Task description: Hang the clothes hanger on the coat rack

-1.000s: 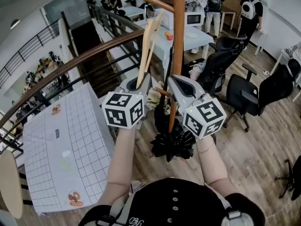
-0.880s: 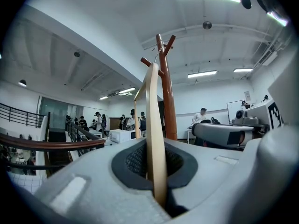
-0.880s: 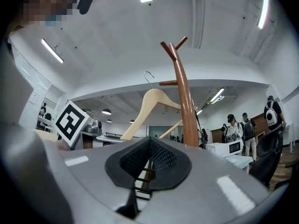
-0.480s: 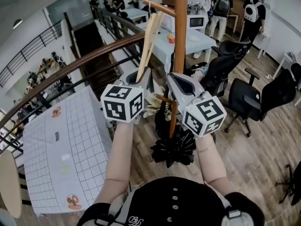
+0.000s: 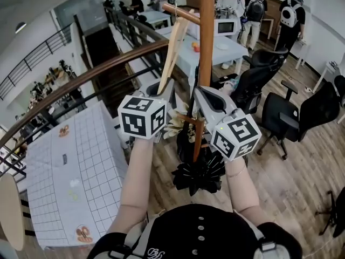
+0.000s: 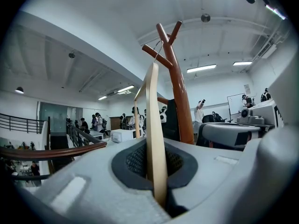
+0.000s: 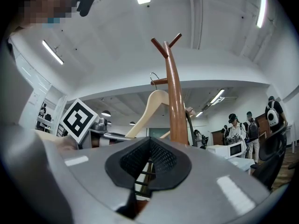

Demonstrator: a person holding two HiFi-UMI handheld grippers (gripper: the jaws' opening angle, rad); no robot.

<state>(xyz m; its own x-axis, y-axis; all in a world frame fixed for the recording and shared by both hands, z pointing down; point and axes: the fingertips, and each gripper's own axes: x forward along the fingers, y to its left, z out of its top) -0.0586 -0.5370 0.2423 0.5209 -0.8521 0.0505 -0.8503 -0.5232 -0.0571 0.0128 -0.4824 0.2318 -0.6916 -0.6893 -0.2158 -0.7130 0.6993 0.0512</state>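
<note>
While the left gripper (image 5: pixel 160 90) pinches the lower end of the wooden hanger (image 5: pixel 173 50), the hanger stands nearly upright just left of the rack (image 5: pixel 206 42), its wire hook (image 6: pixel 160 45) looped over the left peg (image 5: pixel 180 13). The right gripper (image 5: pixel 202 95), jaws pressed together and empty, sits close beside the rack's pole, near its right side

R gripper (image 7: pixel 149 144) jaws closed to a thin slit w/ nothing in them; beyond, brown rack (image 7: pixel 175 101) pole stands upright, pale hanger (image 7: pixel 148 107) just L of it, hook by a side peg, low end meeting L gripper (image 7: pixel 105 130).
</note>
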